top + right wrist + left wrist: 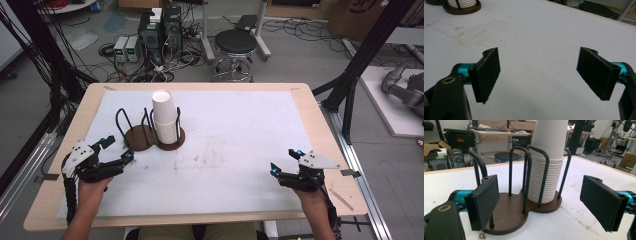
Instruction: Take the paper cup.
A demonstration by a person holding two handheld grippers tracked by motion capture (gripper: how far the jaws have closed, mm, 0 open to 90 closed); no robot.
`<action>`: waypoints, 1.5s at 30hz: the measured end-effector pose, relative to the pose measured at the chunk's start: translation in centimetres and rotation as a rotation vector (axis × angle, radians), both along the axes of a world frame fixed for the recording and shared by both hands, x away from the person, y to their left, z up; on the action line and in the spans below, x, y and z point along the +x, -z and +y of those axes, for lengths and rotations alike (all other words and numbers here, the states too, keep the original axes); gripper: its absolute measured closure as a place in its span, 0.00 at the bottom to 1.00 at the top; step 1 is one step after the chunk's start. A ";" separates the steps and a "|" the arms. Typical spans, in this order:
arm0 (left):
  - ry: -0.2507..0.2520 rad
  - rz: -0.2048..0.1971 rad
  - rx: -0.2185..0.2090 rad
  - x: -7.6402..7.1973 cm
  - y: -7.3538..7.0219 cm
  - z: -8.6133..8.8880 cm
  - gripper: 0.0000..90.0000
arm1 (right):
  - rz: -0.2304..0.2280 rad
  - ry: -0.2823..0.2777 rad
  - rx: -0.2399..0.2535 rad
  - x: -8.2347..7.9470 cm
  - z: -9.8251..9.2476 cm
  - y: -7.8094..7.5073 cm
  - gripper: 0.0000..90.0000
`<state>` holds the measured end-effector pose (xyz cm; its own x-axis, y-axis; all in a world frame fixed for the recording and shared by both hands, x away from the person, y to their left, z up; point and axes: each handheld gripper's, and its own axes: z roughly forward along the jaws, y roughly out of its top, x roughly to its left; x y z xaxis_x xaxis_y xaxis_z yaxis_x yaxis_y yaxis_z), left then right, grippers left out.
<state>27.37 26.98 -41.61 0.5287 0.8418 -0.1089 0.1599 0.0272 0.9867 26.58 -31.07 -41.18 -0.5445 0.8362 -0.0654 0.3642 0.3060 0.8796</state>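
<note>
White mat (235, 145) covers the table nearly to its wooden edges, bare across the middle and right. Stack of white paper cups (165, 120) stands upright in a brown wire-looped holder (145, 137), far left. Left gripper (117, 149) just beside the holder, jaws apart; right gripper (285, 161) near right, jaws apart.

Left gripper (118, 148) fingers spread, right gripper (285, 161) fingers spread

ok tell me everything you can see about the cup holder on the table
The cup holder has a dark brown, wood-looking figure-eight base with upright black wire loops forming two bays. It stands on the white table cover. One bay holds a tall stack of white paper cups; the other is empty. No gripper touches it.
</note>
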 end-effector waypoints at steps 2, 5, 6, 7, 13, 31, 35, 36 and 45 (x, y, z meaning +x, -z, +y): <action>0.008 0.002 0.004 0.1 0.0 -0.1 0.17 | 0.002 -0.001 0.002 0.1 0.0 0.1 0.22; 0.012 0.000 -0.008 0.2 -0.1 -0.2 0.17 | 0.004 -0.006 0.006 0.2 0.0 0.1 0.22; 0.012 -0.001 -0.012 0.3 -0.2 -0.2 0.17 | 0.001 -0.009 0.002 0.3 0.0 0.2 0.22; 0.016 0.001 -0.023 0.3 -0.2 -0.2 0.17 | 0.008 -0.009 0.006 0.3 -0.1 0.2 0.22; 0.023 0.000 -0.037 0.3 -0.5 -0.1 0.17 | 0.009 -0.010 0.007 0.2 -0.1 0.3 0.22; 0.098 -0.024 -0.058 3.7 -6.0 -1.6 0.17 | 0.004 -0.017 -0.006 -0.2 0.2 0.0 0.22; 0.114 -0.028 -0.047 4.7 -7.2 -2.2 0.17 | 0.003 -0.023 -0.004 -0.2 0.2 0.0 0.22; 0.122 -0.022 -0.029 5.5 -7.9 -2.8 0.17 | 0.006 -0.023 0.002 -0.3 0.2 -0.1 0.22; 0.159 0.005 0.019 8.3 -9.4 -4.8 0.17 | 0.007 -0.024 0.003 -0.4 0.1 -0.1 0.22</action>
<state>35.70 22.22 -32.17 0.6549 0.7495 -0.0965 0.1654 -0.0176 0.9861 26.18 -30.96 -41.09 -0.5647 0.8232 -0.0591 0.3634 0.3122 0.8778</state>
